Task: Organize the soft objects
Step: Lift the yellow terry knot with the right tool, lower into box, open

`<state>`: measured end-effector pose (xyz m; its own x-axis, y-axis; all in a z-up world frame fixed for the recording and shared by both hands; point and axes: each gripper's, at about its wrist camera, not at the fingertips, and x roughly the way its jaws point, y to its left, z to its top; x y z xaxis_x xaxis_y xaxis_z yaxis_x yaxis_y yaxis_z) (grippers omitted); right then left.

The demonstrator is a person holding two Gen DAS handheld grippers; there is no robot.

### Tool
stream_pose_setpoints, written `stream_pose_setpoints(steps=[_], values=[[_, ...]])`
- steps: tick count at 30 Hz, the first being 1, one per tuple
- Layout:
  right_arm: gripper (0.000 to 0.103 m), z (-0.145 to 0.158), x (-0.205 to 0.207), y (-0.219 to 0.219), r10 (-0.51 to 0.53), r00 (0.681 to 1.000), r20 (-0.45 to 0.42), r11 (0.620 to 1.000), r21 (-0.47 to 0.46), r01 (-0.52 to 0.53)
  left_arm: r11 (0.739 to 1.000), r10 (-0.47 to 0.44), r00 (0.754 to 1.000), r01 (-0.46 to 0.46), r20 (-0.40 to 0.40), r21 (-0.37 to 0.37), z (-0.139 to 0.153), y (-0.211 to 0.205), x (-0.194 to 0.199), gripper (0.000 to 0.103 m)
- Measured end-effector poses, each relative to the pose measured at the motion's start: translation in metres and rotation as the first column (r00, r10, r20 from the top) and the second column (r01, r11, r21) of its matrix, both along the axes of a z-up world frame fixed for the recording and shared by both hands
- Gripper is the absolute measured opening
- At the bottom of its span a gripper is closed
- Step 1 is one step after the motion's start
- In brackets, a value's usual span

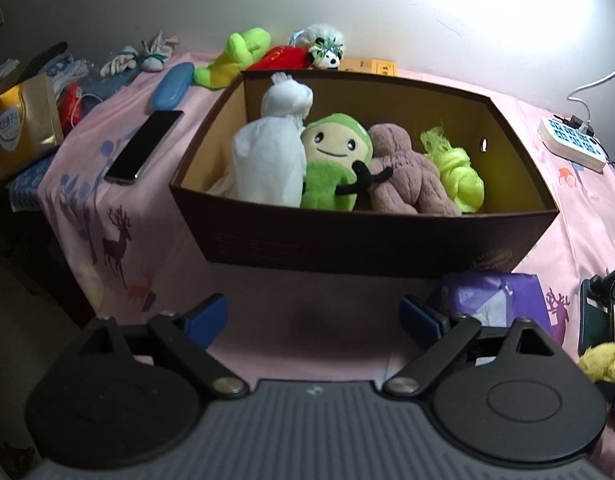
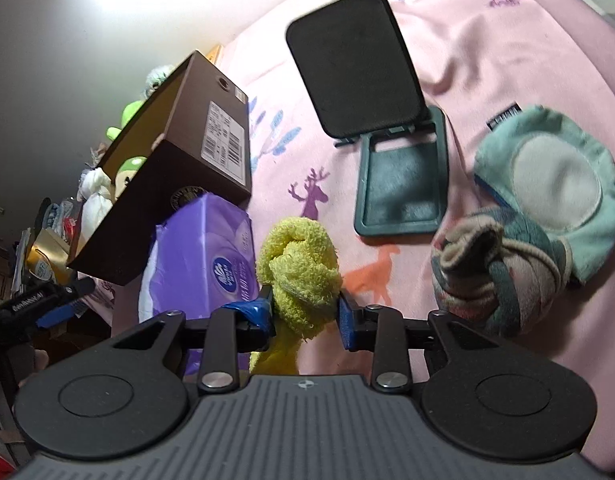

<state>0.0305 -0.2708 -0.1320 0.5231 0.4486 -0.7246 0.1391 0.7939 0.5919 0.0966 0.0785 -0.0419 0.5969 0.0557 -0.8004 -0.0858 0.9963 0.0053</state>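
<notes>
- Box point(image 1: 363, 240) is your landmark: brown cardboard, open-topped, on the pink cloth point(image 1: 155, 240), already holding a white bundle point(image 1: 271, 160), a green doll point(image 1: 333, 164), a brown plush point(image 1: 407, 176) and a knotted lime cloth point(image 1: 459, 176).
- Your right gripper point(image 2: 305, 312) is clenched on the yellow knotted towel point(image 2: 299, 268), which sits beside the purple tissue pack point(image 2: 199, 264), in front of the box's near corner; gripping the knot likely keeps the towel from unravelling when you lift.
- Your left gripper point(image 1: 313, 320) hangs released and empty before the box's front wall, probably clear so the other can pass.
- Rolled socks point(image 2: 503, 276) lie farther from the box, beyond the towel, not yet stored.
- Phone stand point(image 2: 387, 120) stands behind them, well off the box.
</notes>
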Motion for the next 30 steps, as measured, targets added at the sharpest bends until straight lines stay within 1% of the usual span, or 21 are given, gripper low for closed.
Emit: stream_pose_setpoints(steps=[6, 10, 13, 19, 23, 25, 28, 30], values=[[0.015, 0.038, 0.028, 0.012, 0.039, 0.990, 0.137, 0.999, 0.032, -0.043, 0.999, -0.038, 0.998, 0.038, -0.050, 0.000, -0.017, -0.015, -0.004, 0.093], [0.015, 0.062, 0.053, 0.025, 0.066, 0.972, 0.227, 0.997, 0.032, -0.075, 0.998, -0.056, 0.995, 0.056, -0.080, -0.003, -0.028, -0.017, -0.007, 0.093], [0.015, 0.073, 0.072, 0.038, 0.081, 0.959, 0.273, 0.995, 0.030, -0.093, 0.998, -0.065, 0.993, 0.064, -0.103, -0.012, -0.034, -0.015, -0.009, 0.093], [0.015, 0.097, 0.106, 0.063, 0.119, 0.929, 0.350, 0.993, -0.027, -0.117, 0.997, -0.080, 0.988, 0.077, -0.129, -0.030, -0.042, -0.007, -0.012, 0.093], [0.015, 0.106, 0.129, 0.083, 0.147, 0.914, 0.379, 0.989, -0.084, -0.124, 0.996, -0.088, 0.986, 0.084, -0.142, -0.036, -0.046, 0.003, -0.012, 0.093], [0.015, 0.106, 0.140, 0.094, 0.169, 0.909, 0.380, 0.983, -0.126, -0.130, 0.996, -0.087, 0.986, 0.083, -0.140, -0.036, -0.047, 0.010, -0.011, 0.093], [0.015, 0.100, 0.156, 0.112, 0.210, 0.912, 0.352, 0.969, -0.199, -0.146, 0.996, -0.087, 0.987, 0.084, -0.135, -0.030, -0.047, 0.020, -0.010, 0.093], [0.015, 0.093, 0.166, 0.123, 0.226, 0.926, 0.303, 0.958, -0.239, -0.156, 0.996, -0.093, 0.987, 0.090, -0.132, -0.027, -0.047, 0.026, -0.010, 0.093]])
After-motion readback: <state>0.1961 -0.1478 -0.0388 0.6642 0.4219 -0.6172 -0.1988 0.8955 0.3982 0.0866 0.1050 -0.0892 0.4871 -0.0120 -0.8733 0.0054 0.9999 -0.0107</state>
